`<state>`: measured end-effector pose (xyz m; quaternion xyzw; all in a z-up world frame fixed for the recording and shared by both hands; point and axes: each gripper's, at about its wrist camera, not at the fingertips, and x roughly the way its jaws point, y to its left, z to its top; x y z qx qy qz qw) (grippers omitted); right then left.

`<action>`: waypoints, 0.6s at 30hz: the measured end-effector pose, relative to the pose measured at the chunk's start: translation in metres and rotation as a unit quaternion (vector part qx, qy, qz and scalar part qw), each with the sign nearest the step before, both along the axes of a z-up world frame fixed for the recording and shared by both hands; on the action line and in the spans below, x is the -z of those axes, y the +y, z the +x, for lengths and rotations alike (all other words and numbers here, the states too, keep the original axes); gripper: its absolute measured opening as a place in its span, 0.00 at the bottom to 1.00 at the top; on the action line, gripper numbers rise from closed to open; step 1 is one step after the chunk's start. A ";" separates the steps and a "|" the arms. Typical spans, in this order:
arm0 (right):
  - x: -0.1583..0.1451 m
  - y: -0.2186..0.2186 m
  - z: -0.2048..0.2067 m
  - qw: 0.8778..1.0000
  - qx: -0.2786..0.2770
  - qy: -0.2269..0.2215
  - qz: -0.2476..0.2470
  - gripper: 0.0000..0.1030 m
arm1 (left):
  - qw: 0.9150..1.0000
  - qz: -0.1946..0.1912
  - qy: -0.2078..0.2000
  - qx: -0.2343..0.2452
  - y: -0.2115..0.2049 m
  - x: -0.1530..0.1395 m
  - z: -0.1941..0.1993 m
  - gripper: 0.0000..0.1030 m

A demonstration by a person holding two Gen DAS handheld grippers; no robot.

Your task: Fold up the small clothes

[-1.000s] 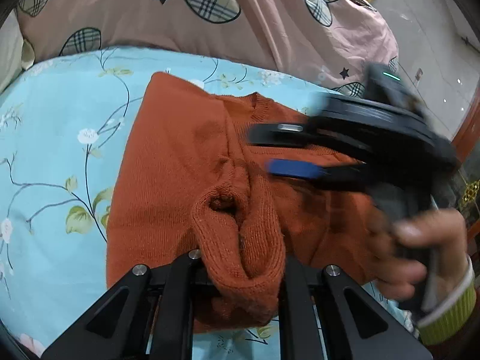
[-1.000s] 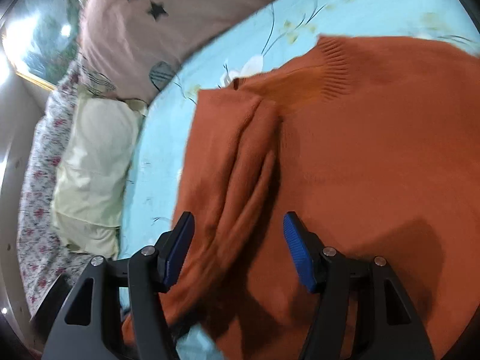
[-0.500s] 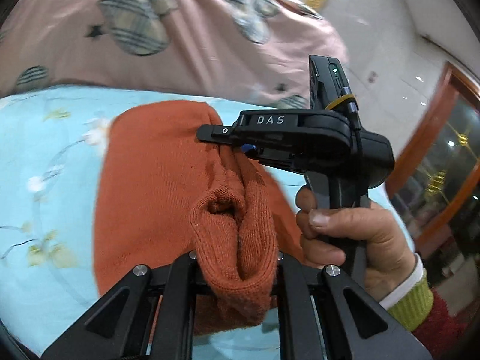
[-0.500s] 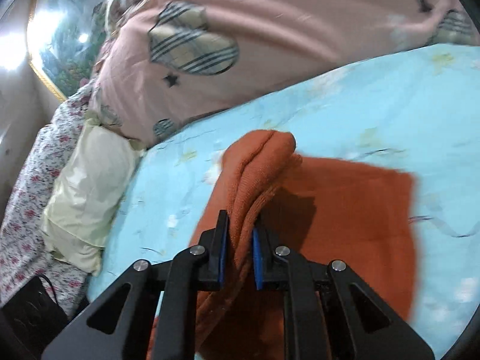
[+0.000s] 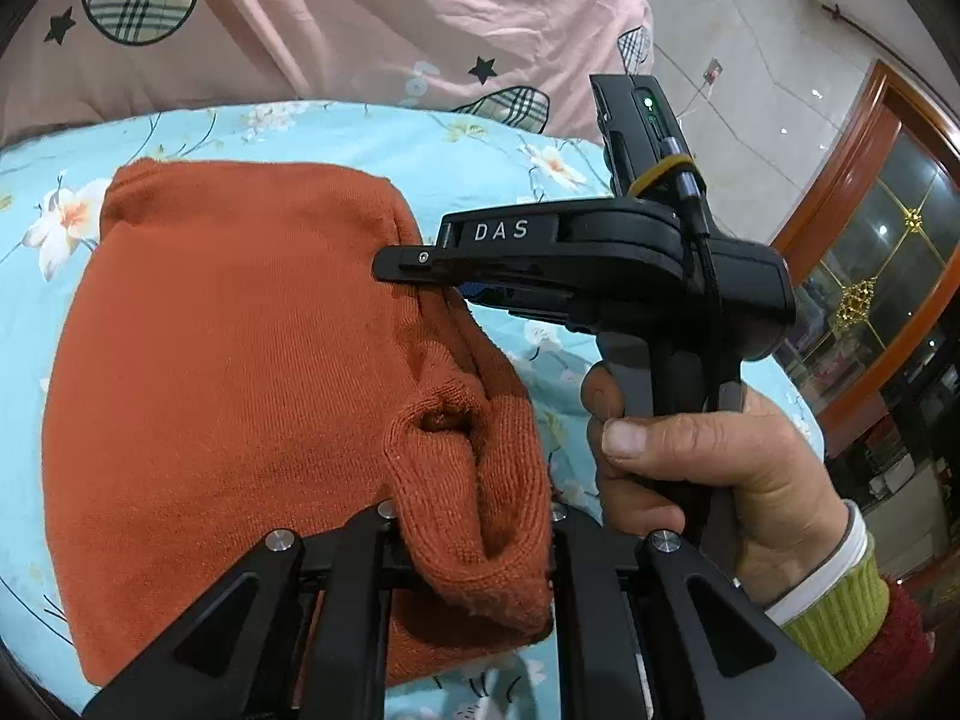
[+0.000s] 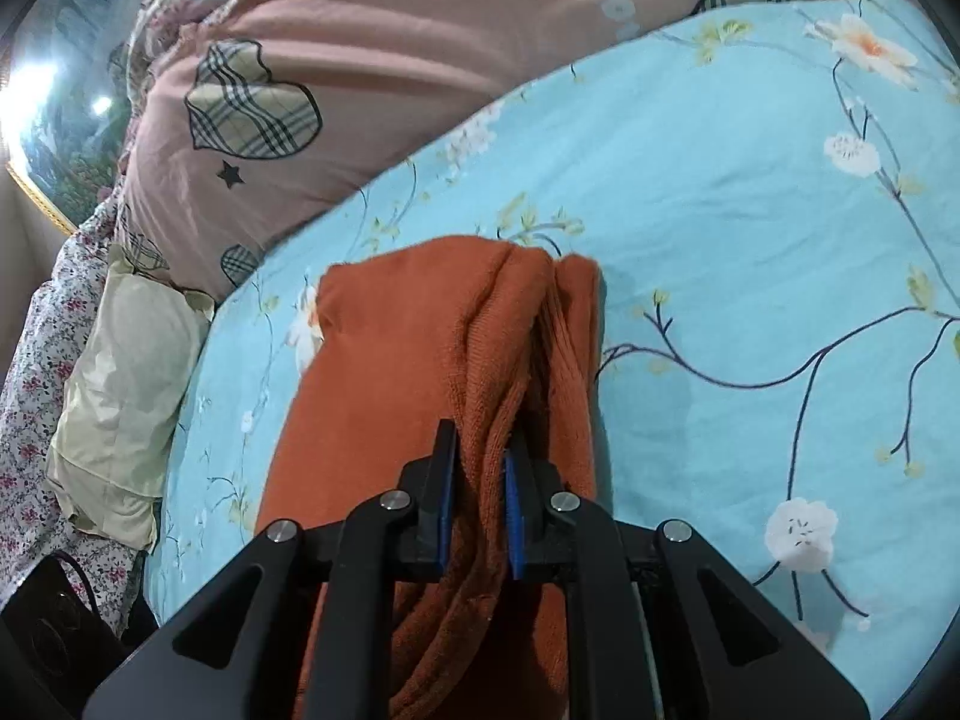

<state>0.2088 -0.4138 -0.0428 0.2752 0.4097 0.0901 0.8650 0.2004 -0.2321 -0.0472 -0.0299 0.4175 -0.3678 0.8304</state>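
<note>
An orange knit sweater (image 5: pixel 228 372) lies on the light blue floral bedsheet (image 6: pixel 720 228), with part of its right edge gathered and lifted by both grippers. The left gripper (image 5: pixel 474 534) is pinched on a thick rolled bunch of the knit, the cuff-like end bulging up between its black fingers. The right gripper (image 6: pixel 480 498) is pressed together on a narrower fold of the same sweater, blue pads against the fabric on each side; seen from the left wrist view, it reaches in from the right, held by the person's right hand (image 5: pixel 708 462) (green cuff at the wrist). How much of the sweater is doubled under the raised fold is hard to tell from here. Beyond the sheet sits a pink quilt (image 5: pixel 360 30) with plaid hearts, and a pale yellow pillow (image 6: pixel 120 408) lies at the left.
</note>
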 end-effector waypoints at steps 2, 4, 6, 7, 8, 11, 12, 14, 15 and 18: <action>0.003 -0.002 0.000 1.000 0.002 0.002 -0.003 0.15 | 1.000 0.000 -0.005 0.003 -0.004 -0.002 0.002 0.10; 0.010 -0.005 0.002 1.000 0.007 0.012 -0.004 0.15 | 1.000 0.006 -0.003 0.004 -0.010 0.001 0.007 0.10; 0.014 -0.004 0.002 1.000 0.009 0.021 -0.013 0.15 | 1.000 0.011 0.004 0.007 -0.016 0.008 0.008 0.11; 0.015 -0.004 0.002 1.000 0.009 0.022 -0.018 0.15 | 1.000 0.014 0.008 0.009 -0.014 0.011 0.005 0.12; 0.014 -0.002 0.002 0.999 0.008 0.022 -0.024 0.15 | 1.000 0.019 0.014 0.012 -0.016 0.017 0.006 0.14; 0.011 -0.001 0.000 0.999 0.006 0.020 -0.035 0.17 | 0.999 0.016 0.020 0.019 -0.016 0.020 0.009 0.18; 0.009 -0.001 -0.002 0.999 0.007 0.022 -0.036 0.20 | 0.999 0.012 0.023 0.022 -0.014 0.018 0.009 0.20; 0.004 -0.002 -0.007 0.999 0.016 0.026 -0.044 0.31 | 0.999 0.002 0.030 0.035 -0.007 0.015 0.010 0.26; 0.001 -0.002 -0.012 0.998 0.022 0.024 -0.050 0.45 | 0.999 -0.002 0.033 0.037 -0.003 0.013 0.011 0.28; -0.009 -0.002 -0.030 0.997 0.034 0.013 -0.062 0.79 | 0.998 -0.014 0.048 0.047 0.021 0.007 0.006 0.47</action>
